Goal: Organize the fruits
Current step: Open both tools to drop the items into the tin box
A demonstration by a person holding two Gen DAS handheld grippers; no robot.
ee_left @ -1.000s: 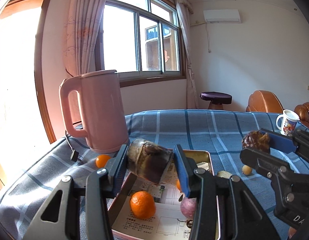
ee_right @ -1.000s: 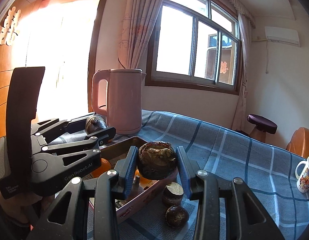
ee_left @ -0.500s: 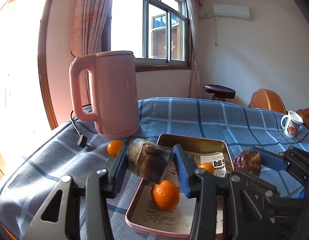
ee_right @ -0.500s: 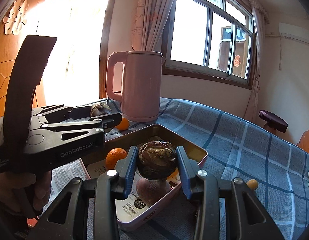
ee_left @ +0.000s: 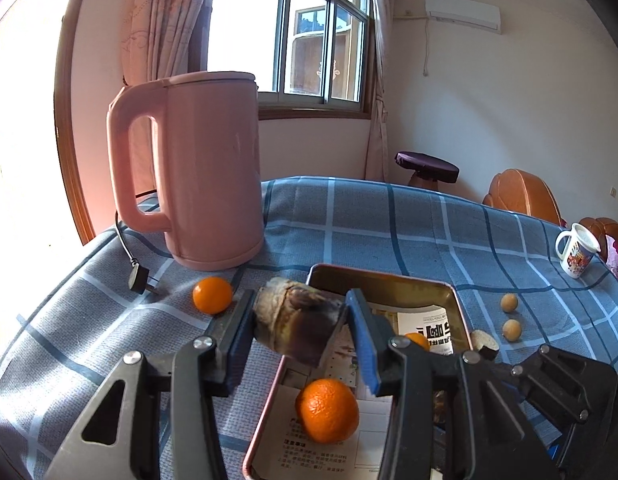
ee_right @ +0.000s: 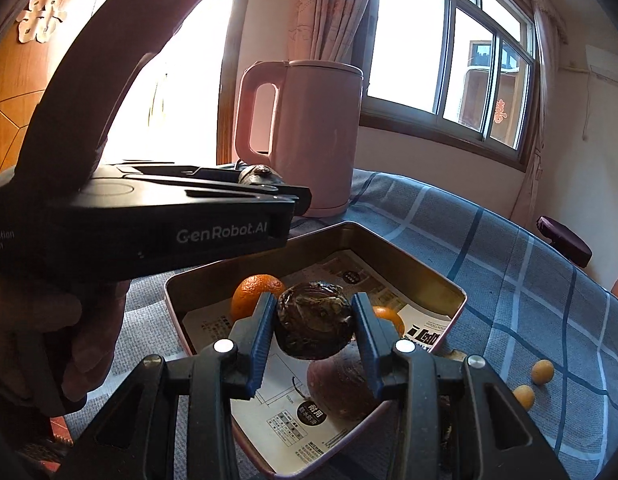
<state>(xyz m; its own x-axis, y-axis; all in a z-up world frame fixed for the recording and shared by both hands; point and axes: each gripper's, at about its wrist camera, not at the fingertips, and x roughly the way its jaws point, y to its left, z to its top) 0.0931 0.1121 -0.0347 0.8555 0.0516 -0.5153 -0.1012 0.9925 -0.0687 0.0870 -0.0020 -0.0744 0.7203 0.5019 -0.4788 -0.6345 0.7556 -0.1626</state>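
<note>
My left gripper (ee_left: pixel 299 330) is shut on a brown bamboo-shoot piece (ee_left: pixel 297 330) and holds it above the left rim of the metal tray (ee_left: pixel 381 278). My right gripper (ee_right: pixel 314 326) is shut on a dark round brown fruit (ee_right: pixel 314 325) and holds it over the tray (ee_right: pixel 393 248). In the tray lie an orange (ee_left: pixel 327 410), a second orange (ee_right: pixel 383 316) and a purple-brown root (ee_right: pixel 343 388) on printed paper. A loose orange (ee_left: pixel 212 295) lies on the cloth left of the tray. The left gripper's body (ee_right: pixel 149 224) shows in the right wrist view.
A pink kettle (ee_left: pixel 197 184) stands at the back left with its plug (ee_left: pixel 141 282) on the blue checked cloth. Two small yellow fruits (ee_left: pixel 510 316) and a cut brown piece (ee_left: pixel 484 342) lie right of the tray. A mug (ee_left: pixel 577 250) stands at the far right.
Both grippers have moved forward and lower with their loads. The right gripper now hangs over the tray's inside; the left has come closer to the kettle and the tray's left rim.
</note>
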